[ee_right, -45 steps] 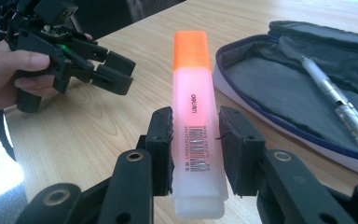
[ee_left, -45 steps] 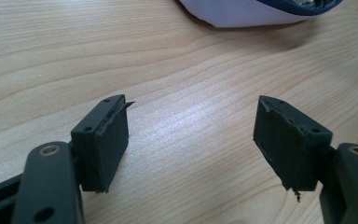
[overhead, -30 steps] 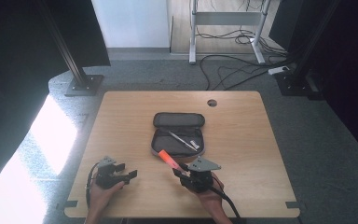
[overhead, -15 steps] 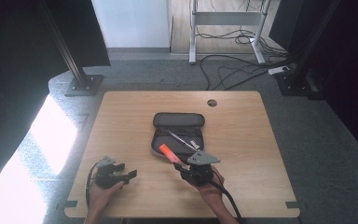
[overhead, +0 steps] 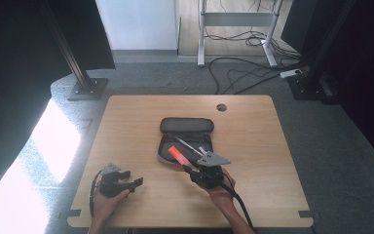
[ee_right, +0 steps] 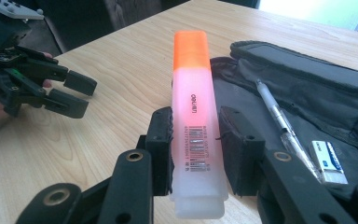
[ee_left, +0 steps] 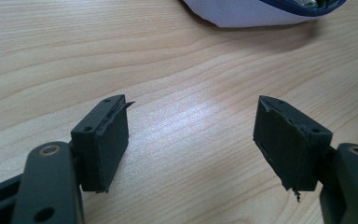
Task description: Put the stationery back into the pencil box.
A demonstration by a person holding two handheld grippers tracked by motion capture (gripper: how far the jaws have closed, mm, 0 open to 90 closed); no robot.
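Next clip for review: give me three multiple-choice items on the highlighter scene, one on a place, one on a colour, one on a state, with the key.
1. Where does the pen lie?
A. inside the open pencil case
B. on the bare table
C. in the left gripper

2. What colour is the cap of the highlighter?
A. blue
B. orange
C. green

3. How stands the right gripper?
A. open and holding nothing
B. lying flat on the table
C. shut on the highlighter

Key: 1 A, the pen rests on the case's dark lining beside an eraser; 2 B, the cap at its far end is orange; 3 C, both jaws press the highlighter's sides.
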